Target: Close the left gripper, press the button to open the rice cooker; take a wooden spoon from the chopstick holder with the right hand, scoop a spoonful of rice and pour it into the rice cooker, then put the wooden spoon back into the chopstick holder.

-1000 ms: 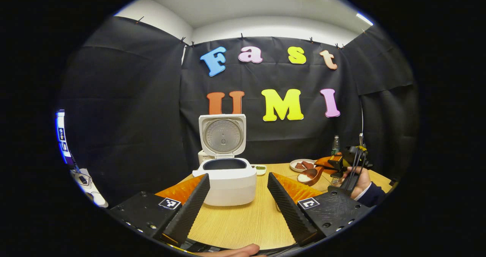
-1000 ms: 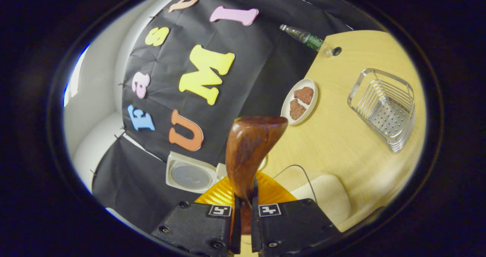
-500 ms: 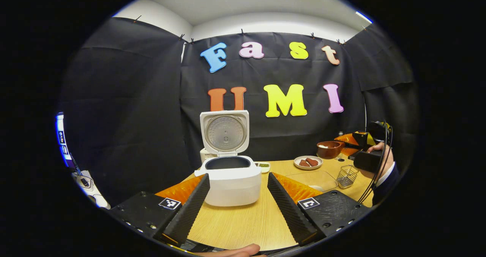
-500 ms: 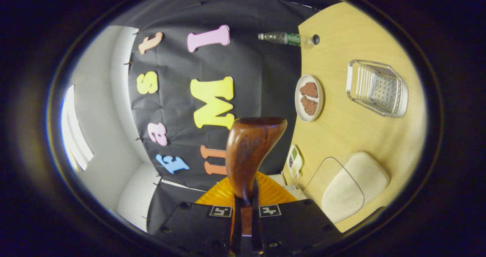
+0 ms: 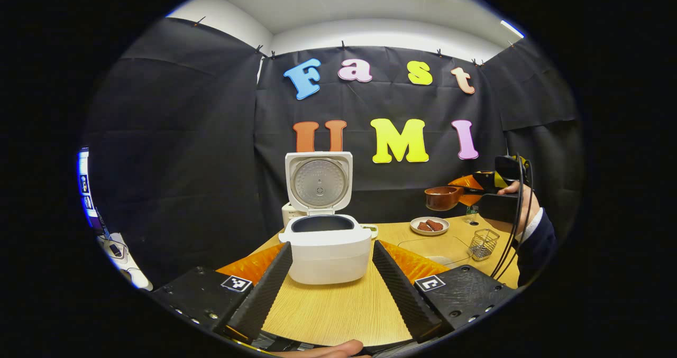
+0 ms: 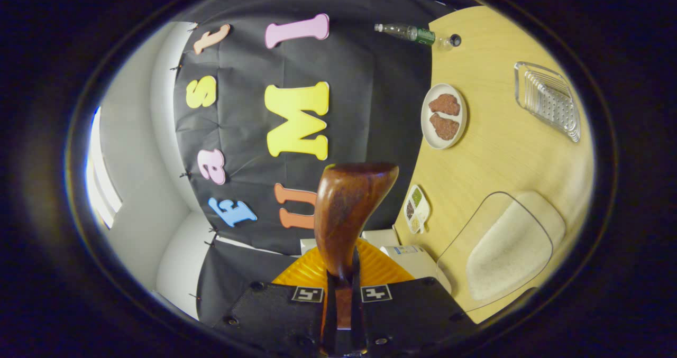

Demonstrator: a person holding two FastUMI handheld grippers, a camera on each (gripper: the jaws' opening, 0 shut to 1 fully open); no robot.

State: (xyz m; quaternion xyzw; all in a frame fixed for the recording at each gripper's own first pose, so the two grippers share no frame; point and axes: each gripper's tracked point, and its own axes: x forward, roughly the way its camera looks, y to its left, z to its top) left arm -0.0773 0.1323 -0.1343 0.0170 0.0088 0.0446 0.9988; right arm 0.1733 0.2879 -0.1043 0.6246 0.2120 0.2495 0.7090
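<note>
The wood-grain tabletop (image 5: pixel 338 305) carries the rice cooker (image 5: pixel 329 247), lid raised, before black cloth walls. Left tongs (image 5: pixel 332 278) stand wide apart, empty. Right tongs (image 6: pixel 341 294) clamp the wooden spoon (image 6: pixel 349 210), raised at far right.

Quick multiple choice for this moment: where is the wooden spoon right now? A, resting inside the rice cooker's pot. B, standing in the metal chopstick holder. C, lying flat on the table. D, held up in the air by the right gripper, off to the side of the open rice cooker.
D: in the left gripper view the right gripper holds the wooden spoon above the table, apart from the open rice cooker; the chopstick holder stands below.
</note>
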